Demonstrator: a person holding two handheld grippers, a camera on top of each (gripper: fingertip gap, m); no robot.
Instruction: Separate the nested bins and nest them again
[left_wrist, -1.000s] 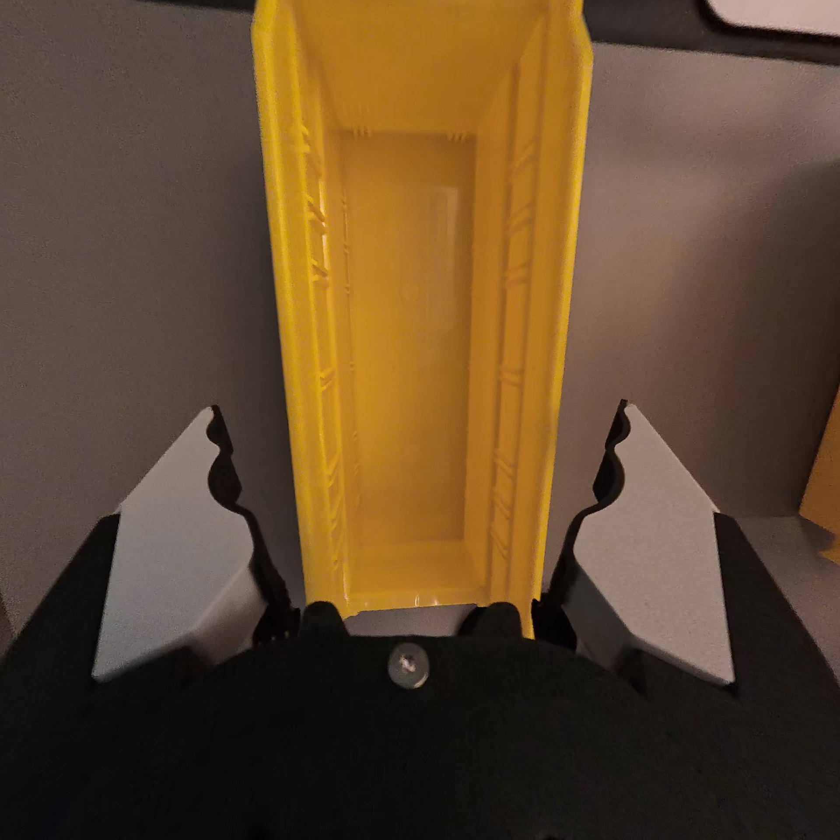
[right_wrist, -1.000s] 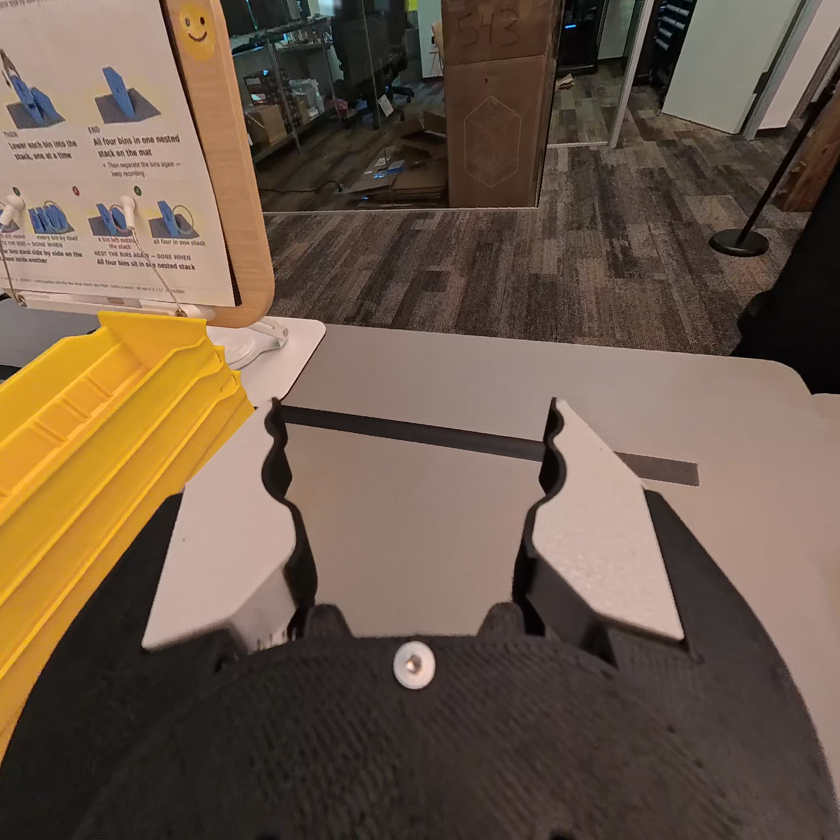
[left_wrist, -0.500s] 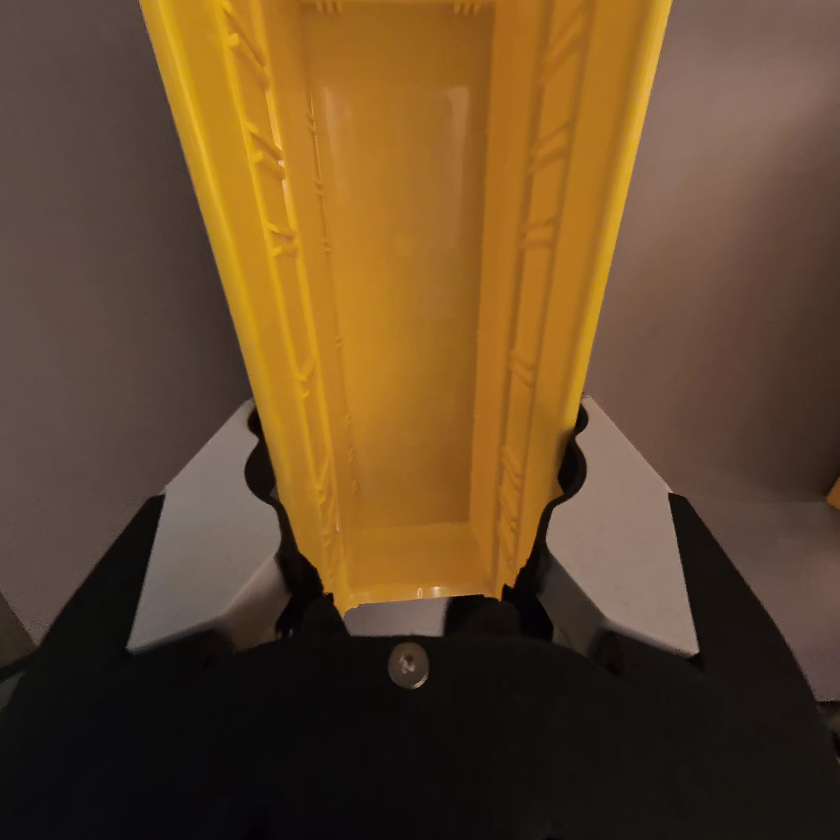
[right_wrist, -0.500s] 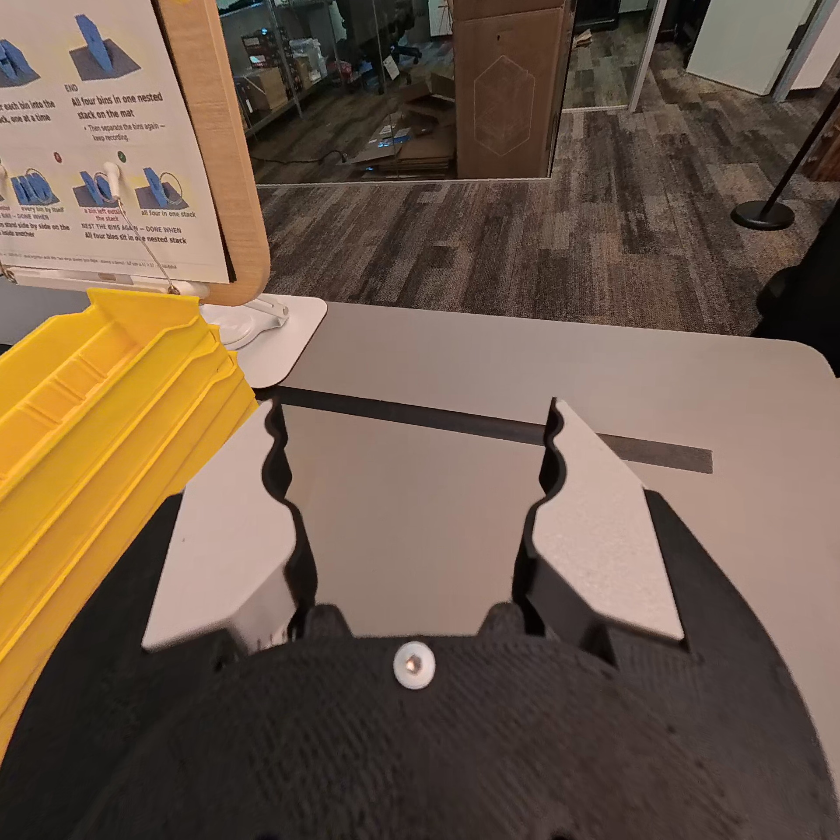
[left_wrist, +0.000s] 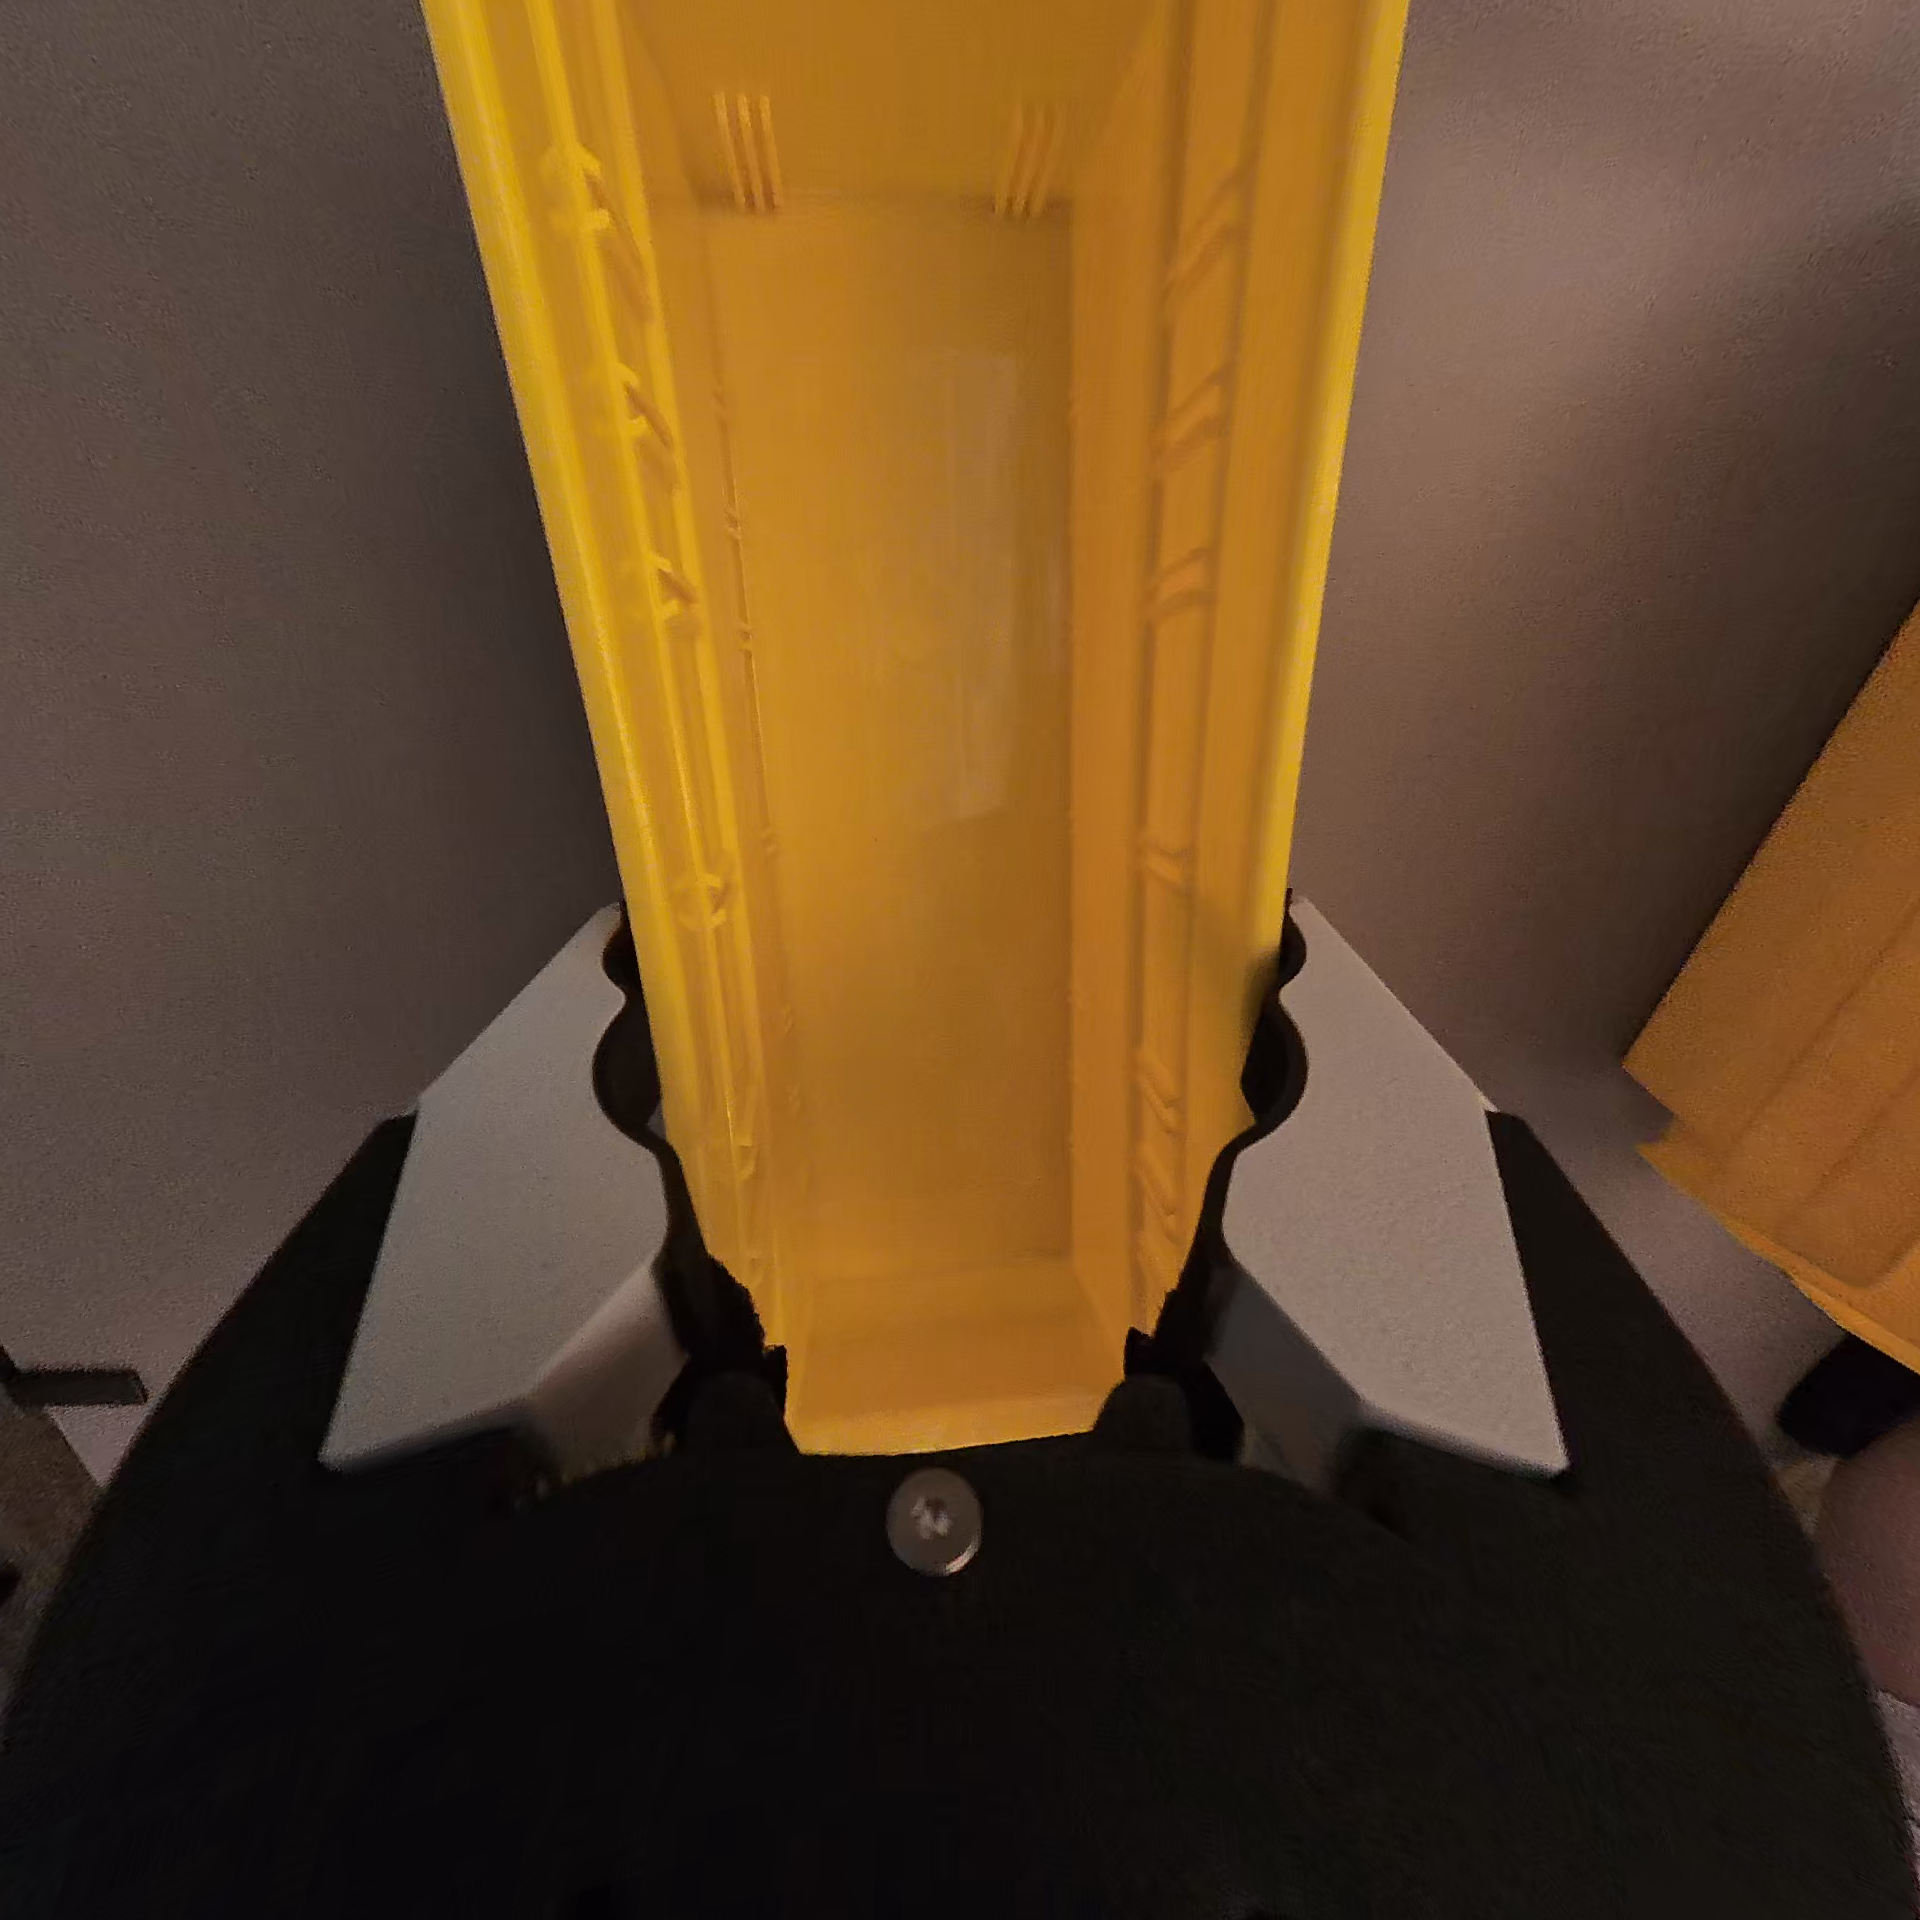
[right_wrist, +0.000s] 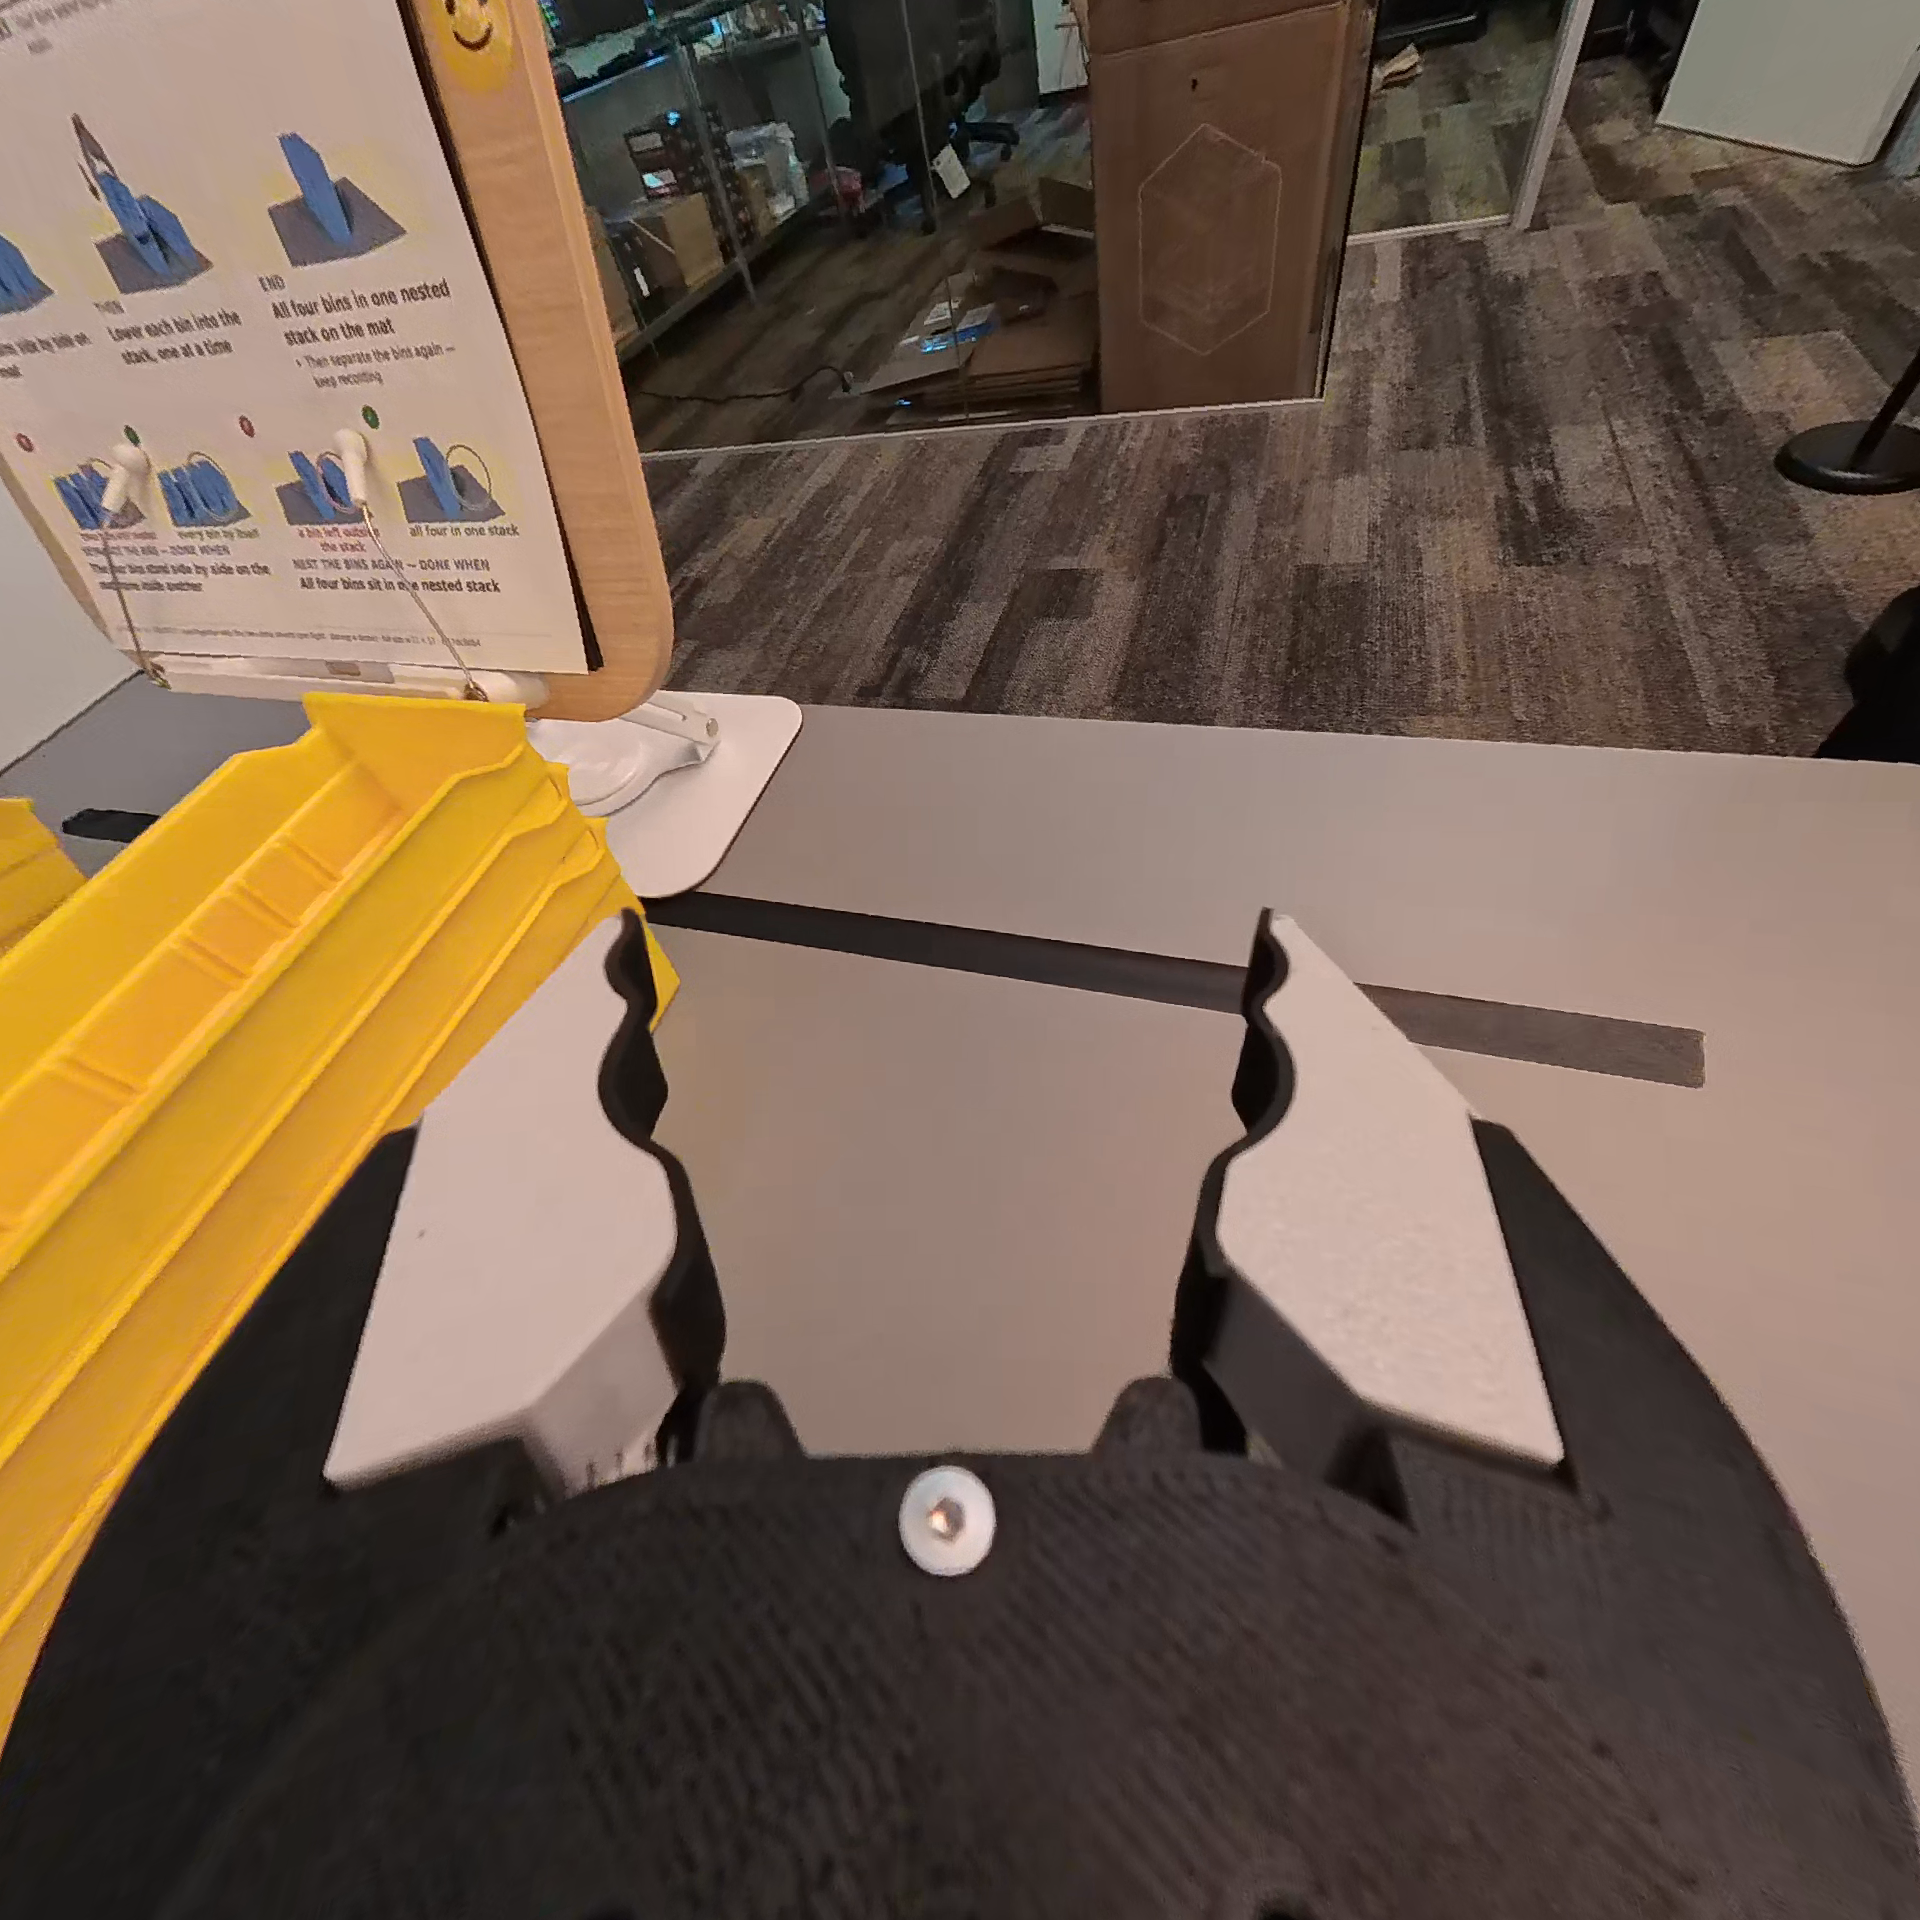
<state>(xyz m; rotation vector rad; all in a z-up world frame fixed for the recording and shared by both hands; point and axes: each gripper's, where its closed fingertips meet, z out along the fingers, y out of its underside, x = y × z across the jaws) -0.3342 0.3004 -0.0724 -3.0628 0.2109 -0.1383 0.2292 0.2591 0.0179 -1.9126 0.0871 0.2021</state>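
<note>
Taking the stack of nested bins (right_wrist: 260, 987) as landmark: 1 bin (left_wrist: 935, 727) lies to its left, the stand's base plate (right_wrist: 675, 790) just behind it, and the table (right_wrist: 1143, 831) beneath, stretching right.

**A:** Any writing in view?

**B:** Yes. Just behind the stack of yellow bins (right_wrist: 260, 987) stands a white printed sheet (right_wrist: 260, 343). It has lines of dark text, blue drawings and small red and green dots, and it is clipped to a wooden board (right_wrist: 566, 416).

**A:** Other signs?

**B:** A smiley sticker (right_wrist: 473, 26) on the board, high above the stack. Far behind the stack and to its right, a cardboard box (right_wrist: 1205, 208) bears a faint outline drawing.
</note>
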